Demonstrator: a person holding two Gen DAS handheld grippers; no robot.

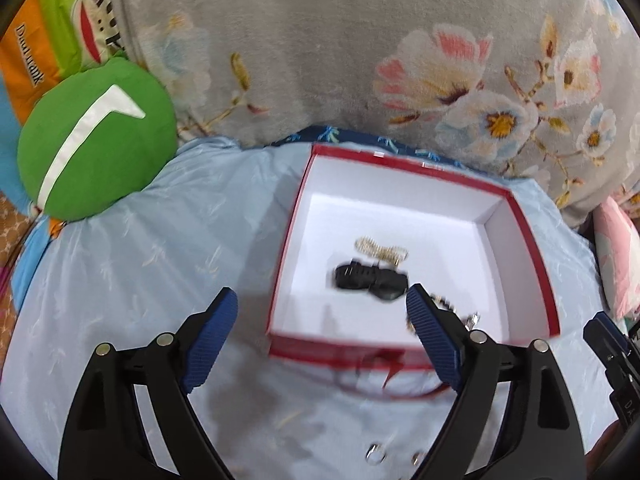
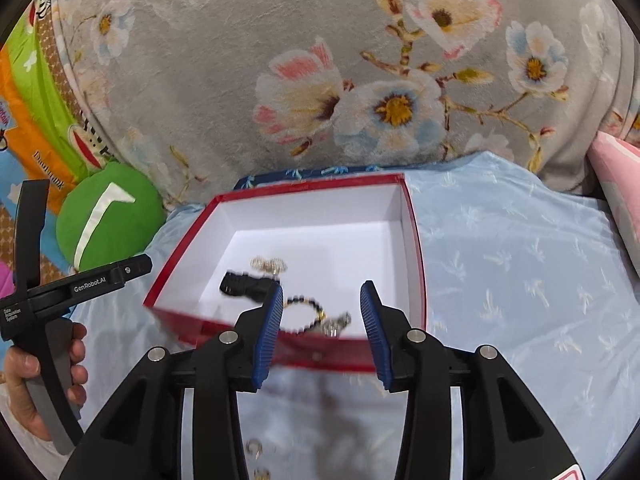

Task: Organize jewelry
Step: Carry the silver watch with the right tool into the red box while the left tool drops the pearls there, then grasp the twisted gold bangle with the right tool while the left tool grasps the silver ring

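A red box with a white inside point(image 1: 516, 216) point(image 2: 412, 232) lies on the light blue cloth. In it lie a black piece point(image 1: 368, 278) point(image 2: 244, 285), a gold chain point(image 1: 380, 249) point(image 2: 269, 265) and a black-and-gold bead bracelet point(image 2: 306, 312). My left gripper point(image 1: 320, 320) is open and empty, over the box's near left corner. My right gripper point(image 2: 320, 320) is open and empty, above the box's near wall and the bracelet. Small rings point(image 1: 375, 454) point(image 2: 255, 449) lie on the cloth in front of the box.
A grey floral blanket point(image 1: 320, 40) point(image 2: 280, 40) rises behind the box. A green round cushion point(image 1: 96, 136) point(image 2: 112, 212) sits at the left. A pink pillow point(image 2: 616, 184) is at the right. The left gripper's handle, in a hand point(image 2: 44, 368), shows in the right wrist view.
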